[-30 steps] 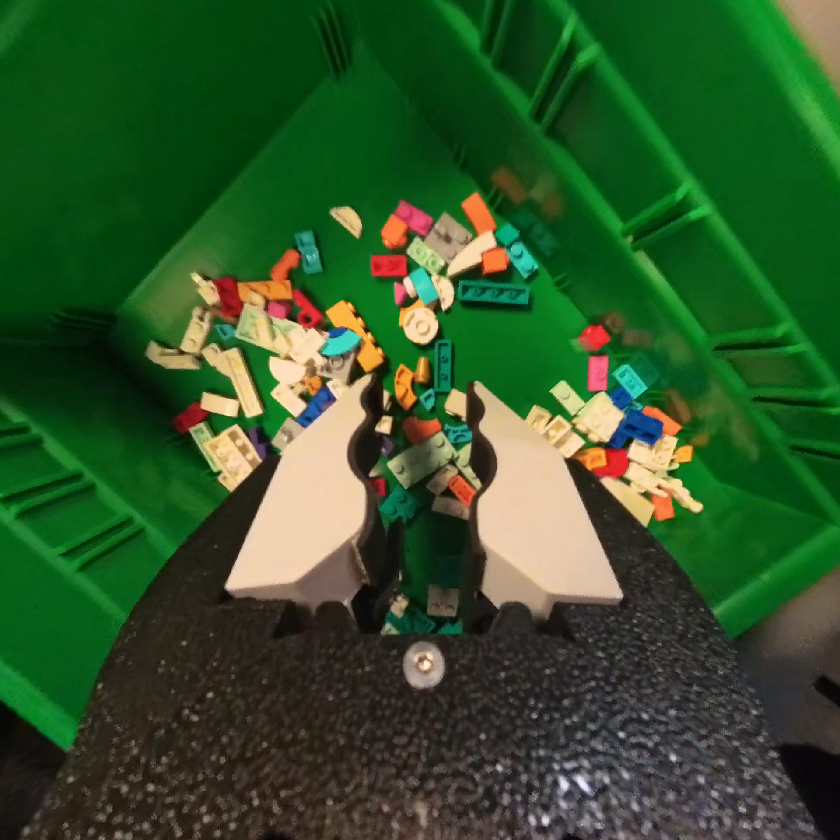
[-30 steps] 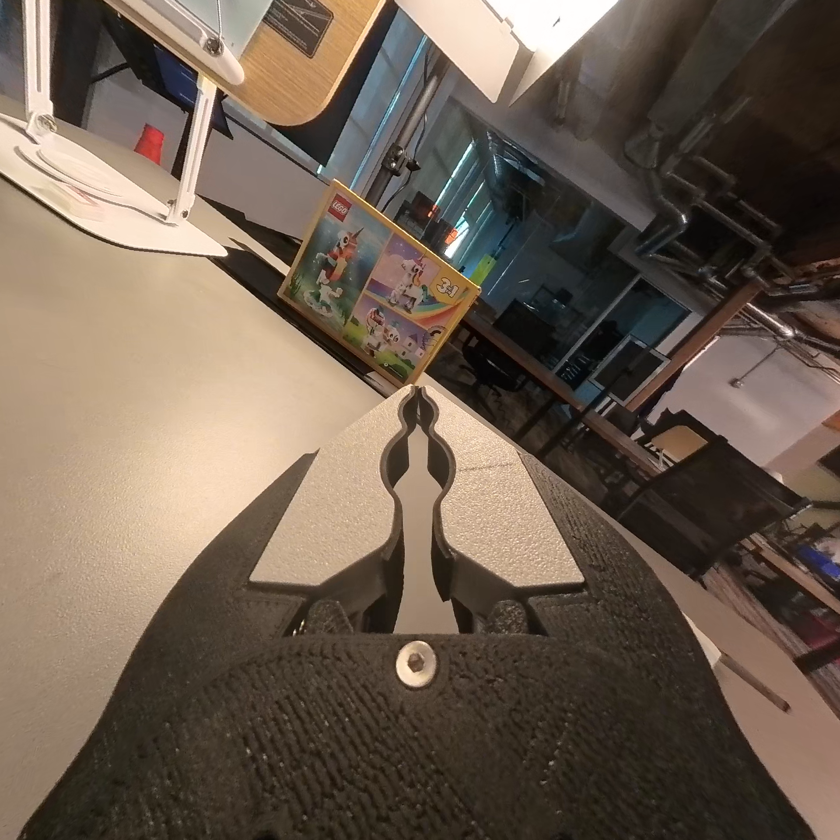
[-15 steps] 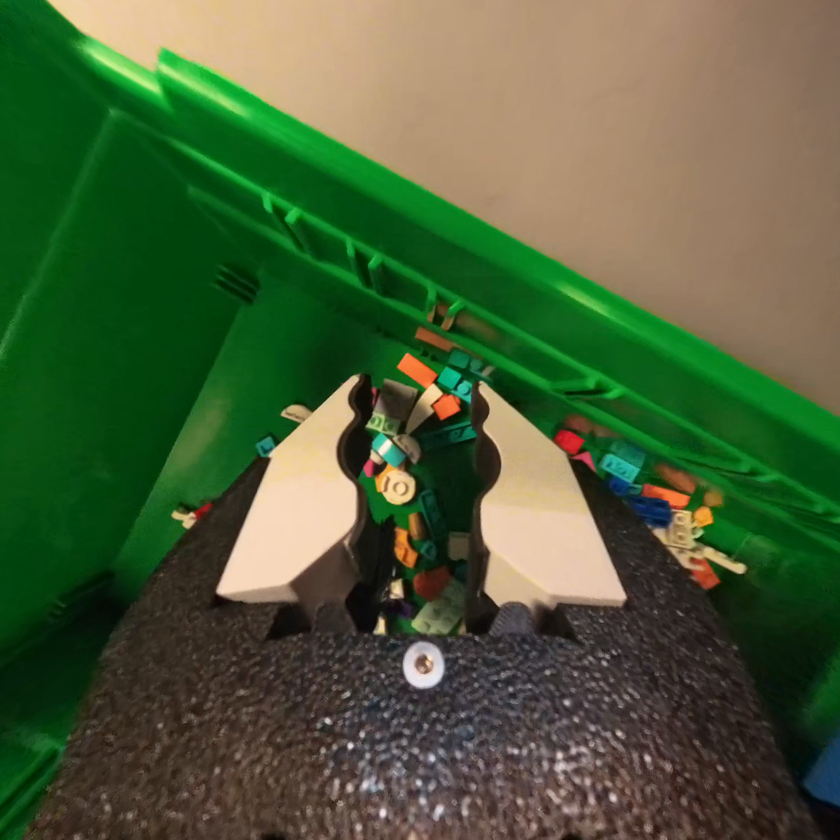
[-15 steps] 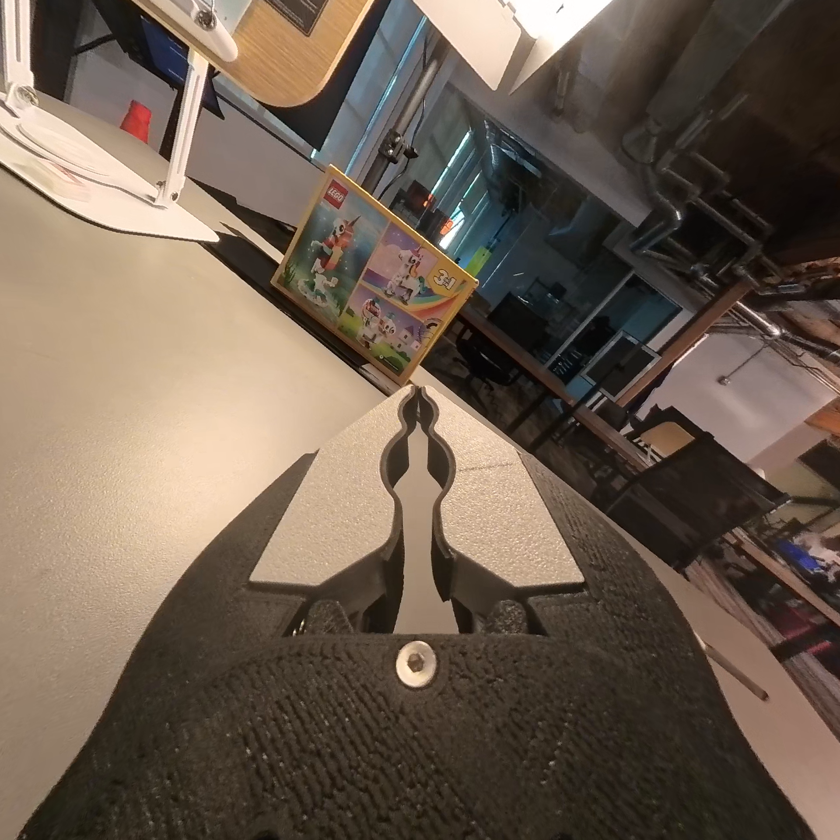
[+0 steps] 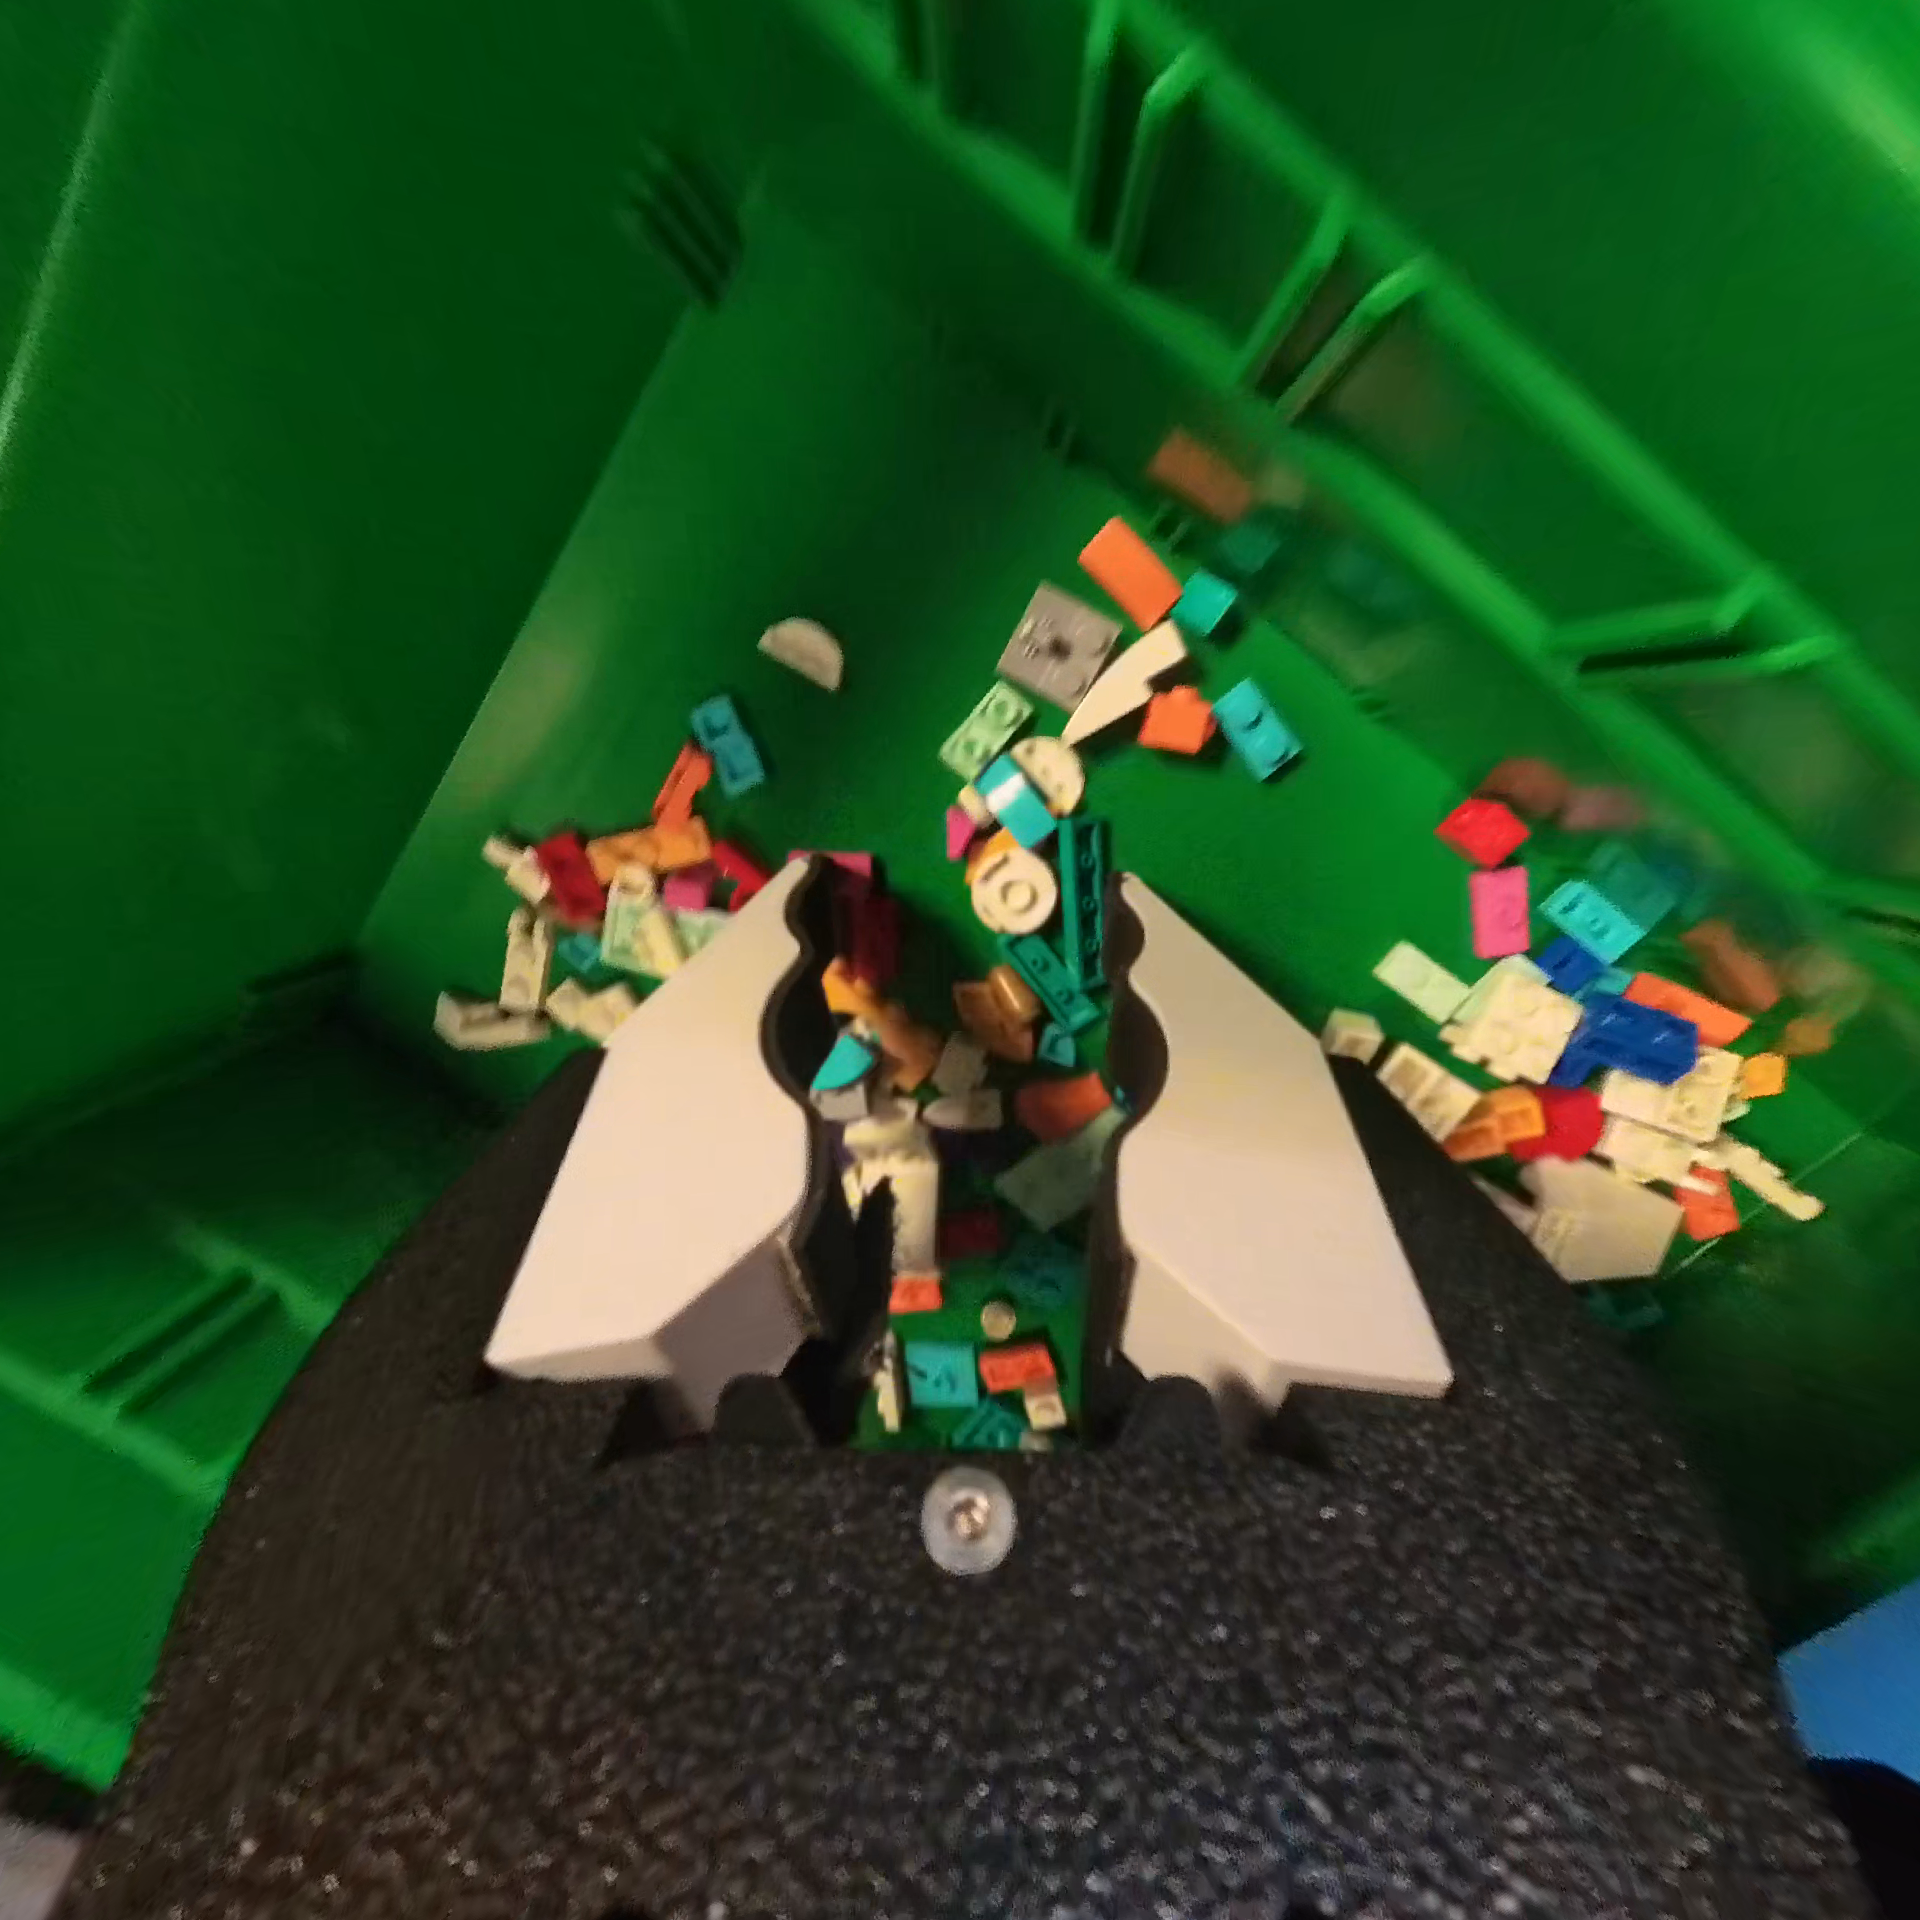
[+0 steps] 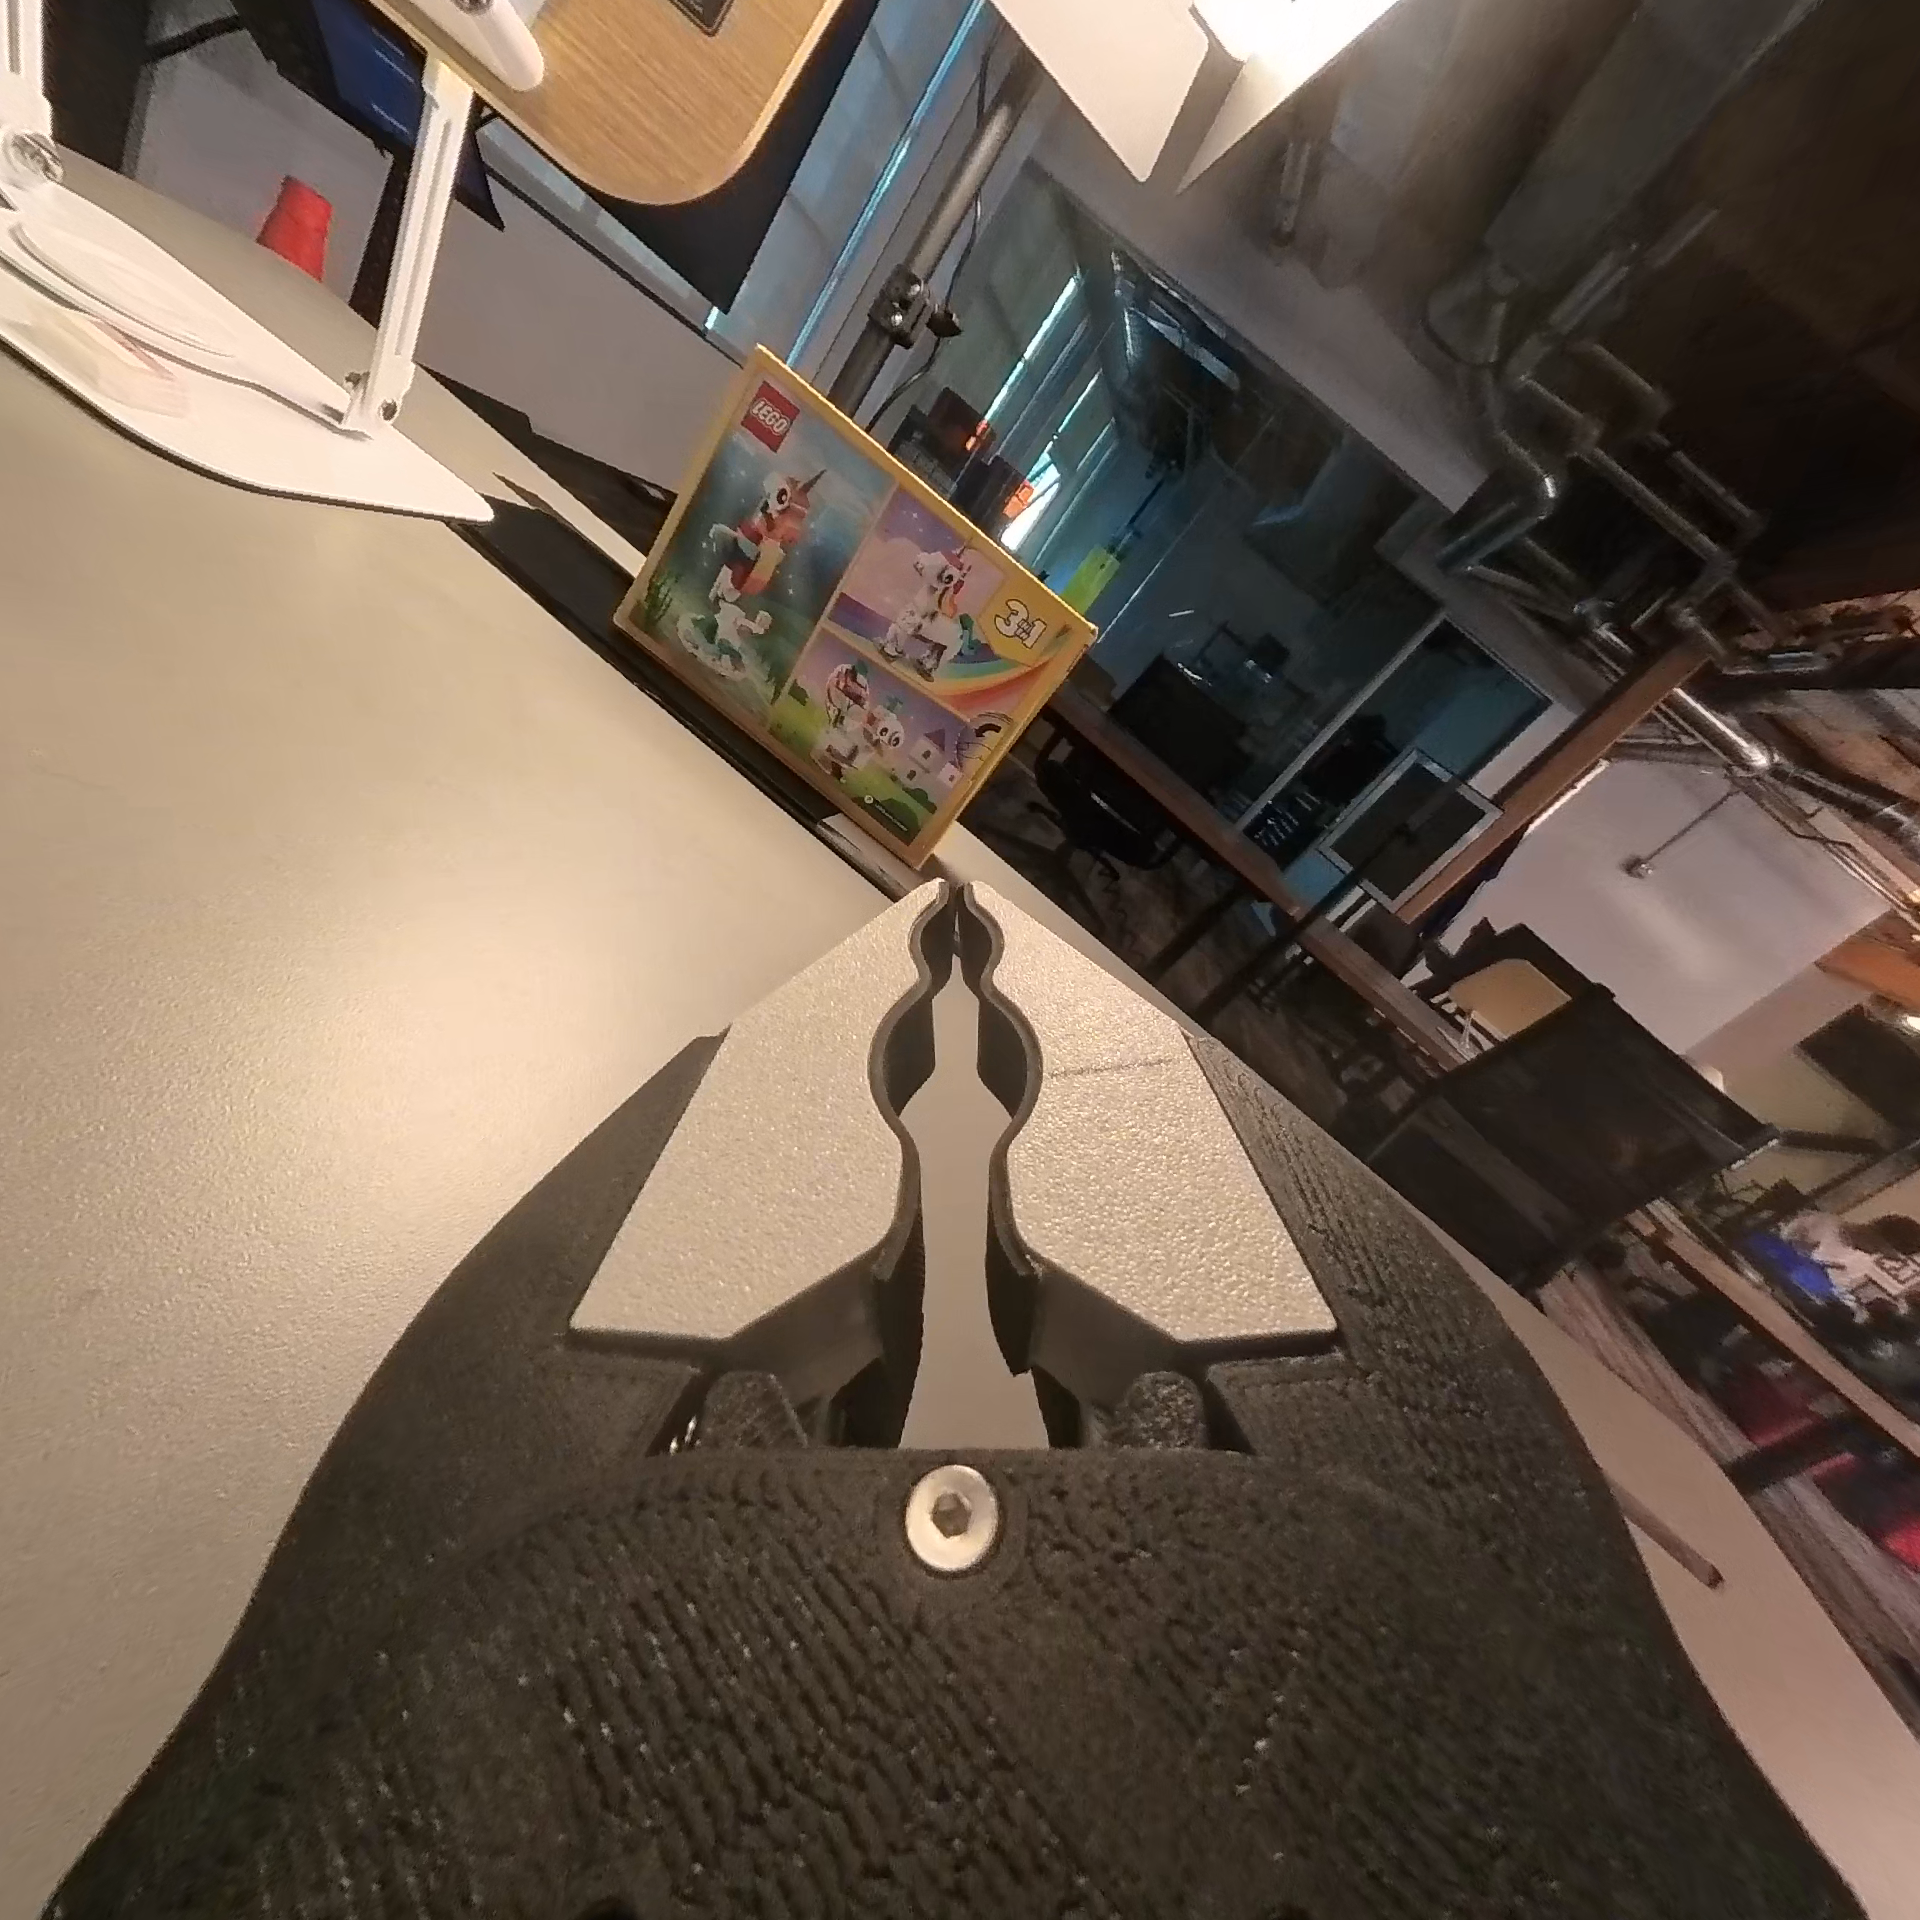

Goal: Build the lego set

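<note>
Currently the left claw (image 5: 961, 914), jaws parted and empty, hovers over loose multicoloured plastic lego pieces (image 5: 1023, 997) scattered inside the green plastic bin (image 5: 416, 416); best to isolate one piece before closing, while the right claw (image 6: 956, 914) rests closed and empty.

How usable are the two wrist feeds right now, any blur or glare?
Left wrist view: motion-smeared, worst along the green bin wall at right, where bricks reflect; left gripper fairly sharp. Right wrist view: crisp; right gripper and set box clear, bright overhead panel blown out, wide-angle tilt.
</note>
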Motion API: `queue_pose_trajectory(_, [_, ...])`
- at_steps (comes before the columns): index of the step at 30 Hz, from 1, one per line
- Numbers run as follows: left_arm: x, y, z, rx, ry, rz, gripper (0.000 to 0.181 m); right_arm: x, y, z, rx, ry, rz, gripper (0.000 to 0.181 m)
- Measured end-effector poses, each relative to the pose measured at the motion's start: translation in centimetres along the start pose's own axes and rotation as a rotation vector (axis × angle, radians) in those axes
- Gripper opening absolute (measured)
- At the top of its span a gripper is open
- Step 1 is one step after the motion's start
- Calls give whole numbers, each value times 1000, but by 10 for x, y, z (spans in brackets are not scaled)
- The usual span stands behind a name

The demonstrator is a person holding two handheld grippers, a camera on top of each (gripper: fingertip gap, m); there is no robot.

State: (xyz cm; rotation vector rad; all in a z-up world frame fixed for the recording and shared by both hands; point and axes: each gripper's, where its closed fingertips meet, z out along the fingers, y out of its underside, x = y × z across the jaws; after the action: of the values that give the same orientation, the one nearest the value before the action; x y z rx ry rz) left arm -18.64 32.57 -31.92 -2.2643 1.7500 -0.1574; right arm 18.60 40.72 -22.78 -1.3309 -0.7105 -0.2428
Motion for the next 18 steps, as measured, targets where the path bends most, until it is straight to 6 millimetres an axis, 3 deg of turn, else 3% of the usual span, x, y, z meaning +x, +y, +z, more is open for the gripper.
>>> queue_pose_trajectory(1, [-4, 6, -3, -15, -33, -9, 49, 0, 0, 0, 1, 1, 2, 0])
queue_pose_trajectory(3, [-10, 18, -14, -40, -110, 1, 47, 1, 0, 0, 3, 3, 11, 0])
queue_pose_trajectory(5, [-1, 27, -27, -21, -107, -12, 46, 3, -1, -1, 8, 7, 24, 0])
queue_pose_trajectory(10, [58, 29, -48, 132, 142, -64, 52, 5, -2, -2, 19, 10, 44, 0])
queue_pose_trajectory(14, [90, 36, -39, 84, 143, -17, 75, 4, -3, -2, 23, 5, 44, 0])
queue_pose_trajectory(18, [102, 35, -29, 60, 84, 24, 83, 4, -3, -2, 26, 5, 48, 0])
